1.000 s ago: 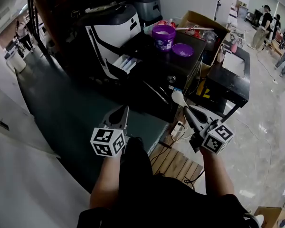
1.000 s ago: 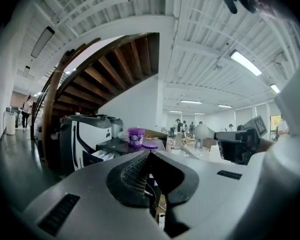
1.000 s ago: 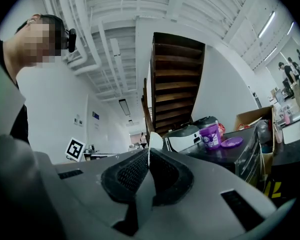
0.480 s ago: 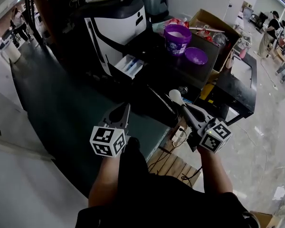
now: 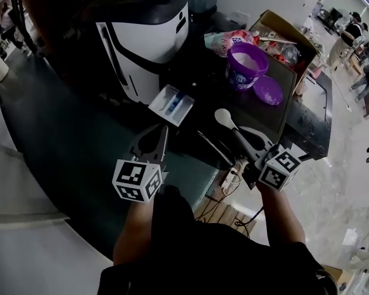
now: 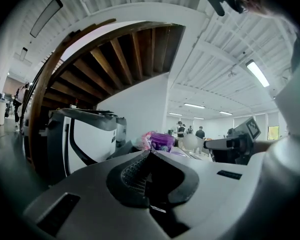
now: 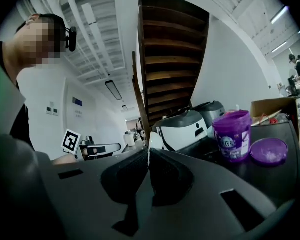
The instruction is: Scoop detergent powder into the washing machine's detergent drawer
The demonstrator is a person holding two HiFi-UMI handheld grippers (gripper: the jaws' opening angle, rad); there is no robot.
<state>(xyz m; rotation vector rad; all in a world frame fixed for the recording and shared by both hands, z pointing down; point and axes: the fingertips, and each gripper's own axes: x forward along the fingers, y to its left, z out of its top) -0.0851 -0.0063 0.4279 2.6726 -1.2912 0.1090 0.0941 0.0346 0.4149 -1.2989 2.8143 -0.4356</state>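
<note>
Detergent tub (image 5: 246, 67) stands open, with the drawer (image 5: 170, 105) pulled out left of it. Your right gripper (image 5: 241, 141) pinches the spoon (image 5: 224, 117) near the tub. Your left gripper (image 5: 162, 133) has its jaws pressed together, empty. The thin handle may twist once loaded, spilling powder.

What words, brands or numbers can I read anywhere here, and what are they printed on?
No text here is readable.
Purple tub: white label print, too blurred to read.
Pink bag: print too small to read.
Blue wall sign: too small to read.
Left marker cube and right marker cube: black-and-white square patterns only, no letters.
</note>
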